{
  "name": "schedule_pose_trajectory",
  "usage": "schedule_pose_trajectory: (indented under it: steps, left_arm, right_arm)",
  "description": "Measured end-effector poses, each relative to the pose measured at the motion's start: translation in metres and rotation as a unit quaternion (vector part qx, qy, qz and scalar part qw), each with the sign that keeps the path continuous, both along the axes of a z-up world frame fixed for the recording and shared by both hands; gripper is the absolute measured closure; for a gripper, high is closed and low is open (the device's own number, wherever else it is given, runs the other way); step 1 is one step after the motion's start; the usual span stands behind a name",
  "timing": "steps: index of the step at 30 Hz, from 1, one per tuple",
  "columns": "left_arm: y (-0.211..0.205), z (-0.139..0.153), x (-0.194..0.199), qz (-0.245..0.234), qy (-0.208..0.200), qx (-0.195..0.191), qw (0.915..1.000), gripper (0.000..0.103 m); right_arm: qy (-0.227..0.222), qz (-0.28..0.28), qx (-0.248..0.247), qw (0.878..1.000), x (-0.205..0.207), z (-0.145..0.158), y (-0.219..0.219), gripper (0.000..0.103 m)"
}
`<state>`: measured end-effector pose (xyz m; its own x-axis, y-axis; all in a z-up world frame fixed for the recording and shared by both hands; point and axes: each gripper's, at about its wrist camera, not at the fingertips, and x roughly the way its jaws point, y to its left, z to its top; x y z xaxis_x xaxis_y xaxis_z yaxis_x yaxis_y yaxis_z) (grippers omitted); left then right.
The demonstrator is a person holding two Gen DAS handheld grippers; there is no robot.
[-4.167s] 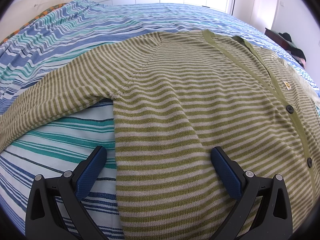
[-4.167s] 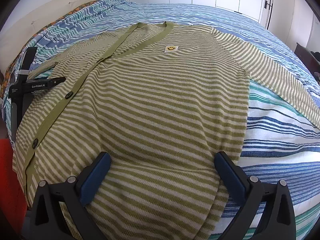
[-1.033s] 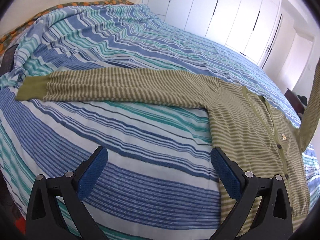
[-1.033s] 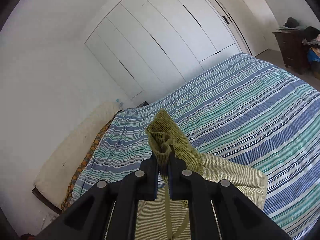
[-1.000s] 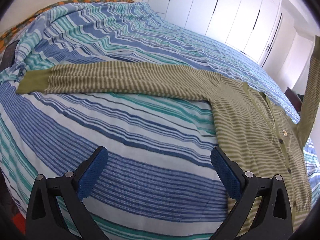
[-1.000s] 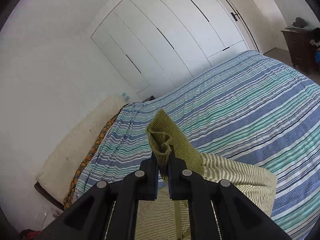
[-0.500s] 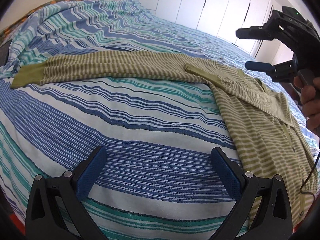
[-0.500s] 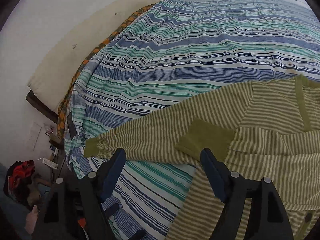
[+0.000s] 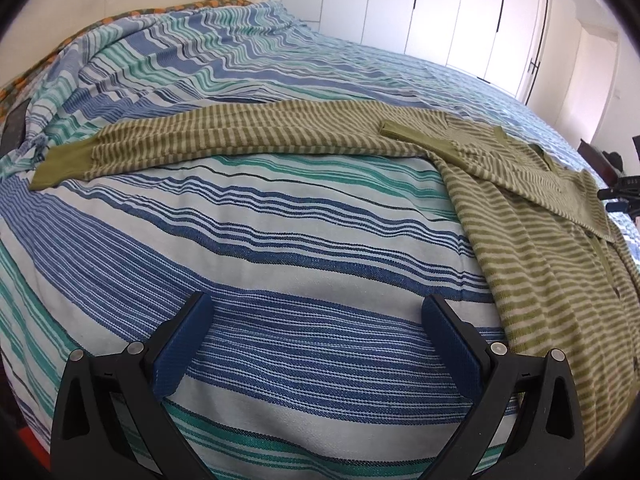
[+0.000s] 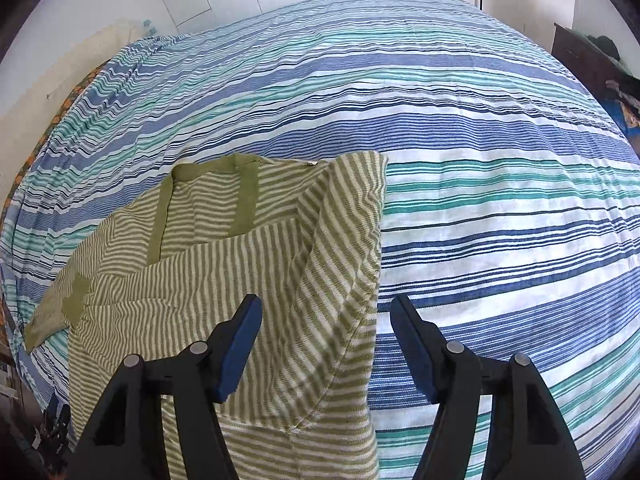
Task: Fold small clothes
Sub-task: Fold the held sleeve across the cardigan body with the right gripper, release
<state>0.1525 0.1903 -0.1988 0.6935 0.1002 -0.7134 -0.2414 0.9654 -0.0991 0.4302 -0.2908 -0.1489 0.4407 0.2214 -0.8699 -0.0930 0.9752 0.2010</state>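
Cardigan on the bed, one sleeve folded across, the other stretched out.

We see the green-and-cream striped knit cardigan [image 9: 552, 264] lying flat on the bed with the blue, teal and white striped cover [image 9: 280, 216]. In the left wrist view its body lies to the right, one sleeve [image 9: 224, 136] reaches far left across the cover, and the other sleeve [image 9: 500, 168] lies folded over the chest. White wardrobe doors [image 9: 440, 12] stand behind the bed. Our left tongs [image 9: 316, 344] hang over bare cover left of the cardigan; our right tongs [image 10: 326, 344] hang over its right edge.

Black claw [image 9: 316, 336] frames carry blue pads [image 9: 182, 346]
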Motion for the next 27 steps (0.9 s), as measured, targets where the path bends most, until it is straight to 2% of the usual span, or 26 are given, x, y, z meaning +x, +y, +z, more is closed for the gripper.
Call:
schedule_pose_trajectory:
  steps: [2, 3, 4, 6, 9, 11, 13, 15, 17, 19, 20, 21, 22, 25, 27]
  left_arm:
    - [-0.001, 0.0, 0.0, 0.0, 0.0, 0.007, 1.0, 0.0]
    - [-0.002, 0.0, -0.001, 0.0, -0.001, 0.007, 1.0, 0.0]
    - [-0.001, 0.0, -0.002, 0.0, -0.001, 0.007, 1.0, 0.0]
    - [-0.001, 0.0, -0.003, -0.001, -0.003, 0.007, 1.0, 0.0]
    - [-0.002, -0.001, -0.002, -0.001, -0.002, 0.01, 1.0, 0.0]
    - [-0.002, -0.001, -0.001, -0.001, -0.002, 0.011, 0.9999, 0.0]
    - [-0.002, -0.002, -0.001, -0.001, -0.002, 0.01, 0.9999, 0.0]
    - [-0.002, -0.002, -0.002, -0.001, -0.004, 0.011, 0.9999, 0.0]
    - [-0.003, -0.002, -0.002, -0.001, -0.005, 0.013, 0.9999, 0.0]
    - [-0.003, -0.002, -0.001, -0.001, -0.004, 0.014, 0.9999, 0.0]
    - [-0.003, -0.002, -0.001, 0.0, -0.003, 0.013, 0.9999, 0.0]
    - [-0.003, -0.002, -0.001, 0.001, -0.002, 0.013, 0.9999, 0.0]
    - [-0.003, -0.002, -0.001, 0.003, -0.001, 0.012, 0.9999, 0.0]
    - [-0.003, -0.001, 0.0, 0.004, 0.002, 0.014, 0.9999, 0.0]
    - [-0.003, -0.001, 0.0, 0.002, 0.004, 0.012, 0.9999, 0.0]
  right_arm:
    - [0.024, 0.017, -0.043, 0.999, 0.011, -0.018, 0.006, 0.063]
    - [0.031, 0.019, -0.09, 0.995, 0.014, -0.026, 0.008, 0.098]
    - [0.028, 0.009, -0.121, 0.992, 0.015, -0.03, 0.004, 0.097]
    - [0.021, -0.047, -0.146, 0.988, 0.016, -0.031, -0.02, 0.1]
    - [0.018, -0.098, -0.153, 0.983, 0.013, -0.032, -0.057, 0.1]
    - [0.019, -0.096, -0.103, 0.99, 0.008, -0.027, -0.076, 0.094]
    - [0.002, -0.093, -0.071, 0.993, -0.006, -0.012, -0.085, 0.076]
    - [-0.023, -0.068, -0.037, 0.997, -0.028, 0.007, -0.083, 0.076]
    - [-0.034, -0.01, -0.008, 0.999, -0.051, 0.019, -0.069, 0.075]
    - [-0.036, 0.049, -0.002, 0.998, -0.078, 0.024, -0.044, 0.072]
    - [-0.034, 0.065, -0.006, 0.997, -0.088, 0.023, -0.036, 0.067]
    - [-0.03, 0.072, -0.01, 0.997, -0.102, 0.019, -0.026, 0.053]
    - [-0.025, 0.071, -0.012, 0.997, -0.113, 0.012, -0.024, 0.043]
    - [0.021, 0.04, -0.031, 0.998, -0.141, -0.02, -0.02, 0.042]
    - [0.029, 0.017, -0.029, 0.999, -0.16, -0.029, -0.026, 0.042]
